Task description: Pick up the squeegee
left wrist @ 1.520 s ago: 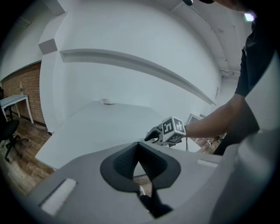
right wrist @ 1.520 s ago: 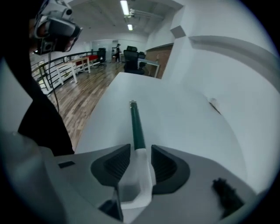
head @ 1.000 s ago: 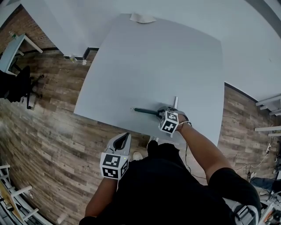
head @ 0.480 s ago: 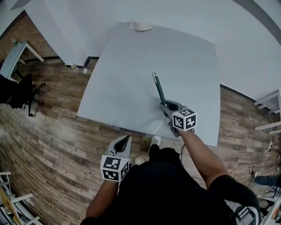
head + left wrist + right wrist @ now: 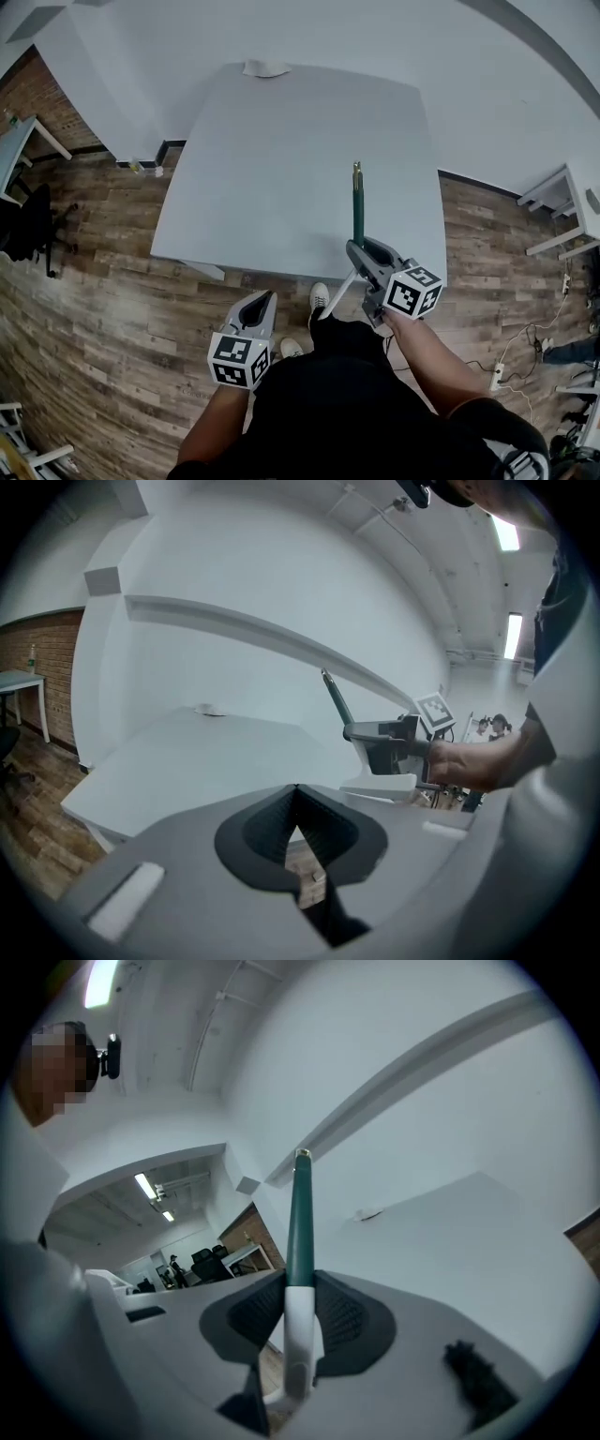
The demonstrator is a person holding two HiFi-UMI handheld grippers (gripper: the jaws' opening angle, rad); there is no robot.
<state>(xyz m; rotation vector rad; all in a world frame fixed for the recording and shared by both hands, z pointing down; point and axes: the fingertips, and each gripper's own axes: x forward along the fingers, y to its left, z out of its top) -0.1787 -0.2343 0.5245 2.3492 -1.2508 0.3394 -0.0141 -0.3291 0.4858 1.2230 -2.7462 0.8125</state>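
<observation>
The right gripper is clenched on the squeegee. In the right gripper view its two dark pads press on either side of the white part of the squeegee's shaft, just where the white meets the green handle.

The green handle runs straight out past the jaw tips, away from the person, and in the head view it lies over the near part of the grey table. The white end of the squeegee runs back behind the pads, toward the person's hand. In the left gripper view it shows as a pale bar under the right gripper's body.

The left gripper has its jaws together with nothing between them; its own view shows the tips meeting. It sits to the left of the right gripper and nearer the person, over the wooden floor just short of the table's near edge, well apart from the squeegee. A small pale object lies at the table's far edge, well beyond both grippers.
</observation>
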